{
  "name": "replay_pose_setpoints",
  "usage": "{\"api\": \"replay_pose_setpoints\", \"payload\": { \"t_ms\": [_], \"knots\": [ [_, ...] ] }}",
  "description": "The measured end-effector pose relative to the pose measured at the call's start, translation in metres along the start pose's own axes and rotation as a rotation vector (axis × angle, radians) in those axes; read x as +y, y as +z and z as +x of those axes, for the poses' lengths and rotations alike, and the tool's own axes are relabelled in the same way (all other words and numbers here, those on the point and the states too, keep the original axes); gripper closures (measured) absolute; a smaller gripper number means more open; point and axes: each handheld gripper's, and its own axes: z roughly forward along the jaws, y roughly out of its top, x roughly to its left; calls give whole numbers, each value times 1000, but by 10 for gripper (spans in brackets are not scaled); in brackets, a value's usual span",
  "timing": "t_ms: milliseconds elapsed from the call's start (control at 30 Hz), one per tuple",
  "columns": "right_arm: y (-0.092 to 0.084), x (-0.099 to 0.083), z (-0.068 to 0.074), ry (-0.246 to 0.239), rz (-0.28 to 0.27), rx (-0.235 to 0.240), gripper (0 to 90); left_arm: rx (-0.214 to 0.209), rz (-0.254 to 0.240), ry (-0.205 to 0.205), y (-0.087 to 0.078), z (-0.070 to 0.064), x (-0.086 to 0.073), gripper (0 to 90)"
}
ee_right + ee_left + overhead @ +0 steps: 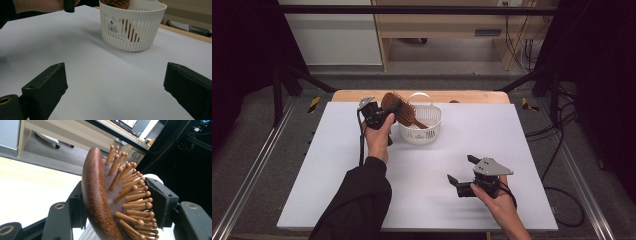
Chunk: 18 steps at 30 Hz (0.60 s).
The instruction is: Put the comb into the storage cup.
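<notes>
A white table sheet [362,200] is covering nearly the whole high view, lying over a wooden tabletop [472,96] whose edge is peeking out at twelve o'clock. One sheet, one tabletop.

A person is reaching in from six o'clock with two forearms, one dark sleeve [357,200] covering the left one.

One white slatted plastic basket [432,125] with a loop handle is standing at about eleven o'clock from the table's centre; in the right gripper view it is sitting at one o'clock, barcode sticker facing the camera.

One wooden paddle hairbrush [398,107] is leaning out of the basket toward ten o'clock, its handle end already dipping inside the basket while its head is staying above the rim. So the work of putting the brush in the basket is looking, by my reading, most of the way done: what is remaining is letting go so the brush settles in, then drawing the hand away.

Two grippers are in play. The left gripper [384,116] is sitting at nine o'clock of the basket, its jaws pinching the brush head [97,202], one pad on the smooth wooden back, the other against the peg bristles. The right gripper [460,169] is resting low at five o'clock, well apart from the basket, jaws spread wide with nothing between them.
</notes>
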Motion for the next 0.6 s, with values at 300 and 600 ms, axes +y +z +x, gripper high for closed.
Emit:
{"api": "replay_pose_setpoints", "payload": {
  "t_ms": [300,600],
  "knots": [
    [0,0,0,0,1,0,51,3,6,1,0,1,-1,392],
    [0,0,0,1,2,1,51,9,9,0,0,2,-1,377]
  ]
}}
